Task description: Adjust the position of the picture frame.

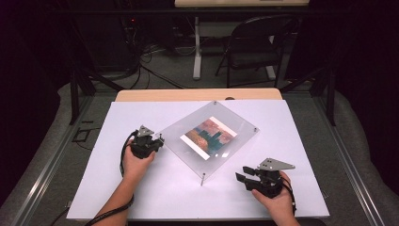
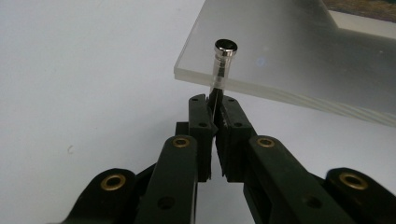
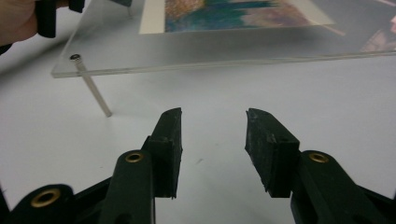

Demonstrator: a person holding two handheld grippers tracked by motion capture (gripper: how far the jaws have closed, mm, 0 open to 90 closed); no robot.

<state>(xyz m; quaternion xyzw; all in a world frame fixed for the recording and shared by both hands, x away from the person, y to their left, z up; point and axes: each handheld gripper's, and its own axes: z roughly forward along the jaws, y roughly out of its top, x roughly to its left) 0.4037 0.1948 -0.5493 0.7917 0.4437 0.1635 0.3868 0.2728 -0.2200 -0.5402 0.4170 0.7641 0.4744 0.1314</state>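
A clear acrylic panel (image 1: 223, 117) holding a colourful picture (image 1: 208, 136) stands on thin metal legs above the white tabletop (image 1: 155, 193). My left gripper (image 1: 159, 139) is at the panel's left corner. In the left gripper view my left gripper (image 2: 215, 106) is shut on the metal leg (image 2: 219, 77) just below the panel (image 2: 289, 51), under the leg's round cap (image 2: 226, 46). My right gripper (image 1: 243, 176) rests low on the table, right of the front corner leg (image 1: 203, 179). Its jaws stand open with nothing between them (image 3: 214, 122), short of the panel's edge (image 3: 219, 58) and to the right of that leg (image 3: 93, 91).
A wooden table edge (image 1: 197, 94) shows behind the white sheet. Beyond it stand a folding chair (image 1: 256, 44) and a white table leg (image 1: 196, 47) with cables on the floor. The person's other hand (image 3: 16, 18) shows at the far corner in the right gripper view.
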